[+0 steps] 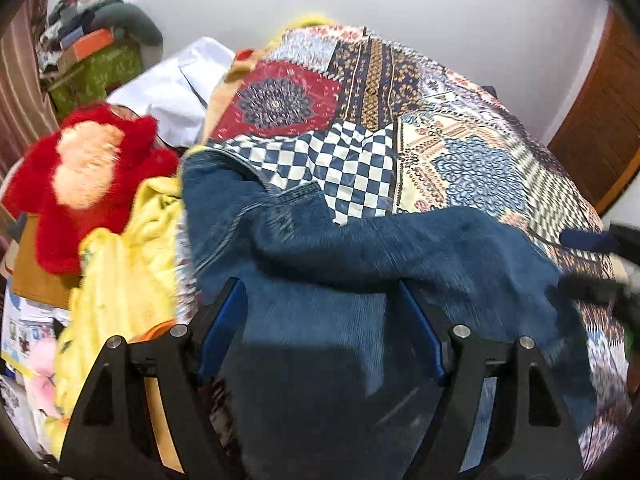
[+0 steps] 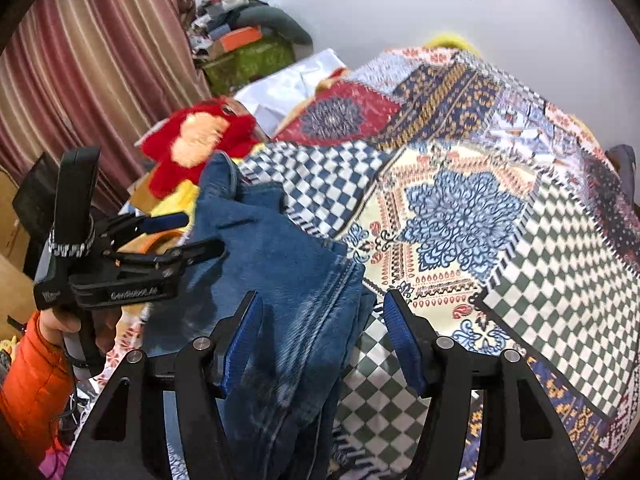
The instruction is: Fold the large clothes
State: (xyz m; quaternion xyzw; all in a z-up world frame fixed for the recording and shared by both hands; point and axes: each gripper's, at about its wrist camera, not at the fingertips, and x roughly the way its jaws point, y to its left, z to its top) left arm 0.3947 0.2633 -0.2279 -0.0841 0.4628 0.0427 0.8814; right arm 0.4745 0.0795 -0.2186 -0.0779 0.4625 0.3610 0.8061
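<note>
Blue denim jeans (image 1: pixel 360 256) lie folded on a patchwork bedspread (image 1: pixel 460 160). My left gripper (image 1: pixel 320 292) is open, its blue pads spread wide over the denim. In the right wrist view the jeans (image 2: pixel 288 264) lie at the bed's left side. My right gripper (image 2: pixel 324 308) is open over the jeans' right edge. The left gripper (image 2: pixel 192 236) shows there from the side, open, held by a hand in an orange sleeve, at the jeans' left edge. The right gripper (image 1: pixel 592 264) shows blurred at the right in the left wrist view.
A red plush toy (image 1: pixel 84 176), a yellow cloth (image 1: pixel 120 272) and a white garment (image 1: pixel 176 96) lie left of the jeans. A striped curtain (image 2: pixel 88 72) and a cluttered green box (image 2: pixel 248 60) stand at the back left. A wooden door (image 1: pixel 604 120) is at the right.
</note>
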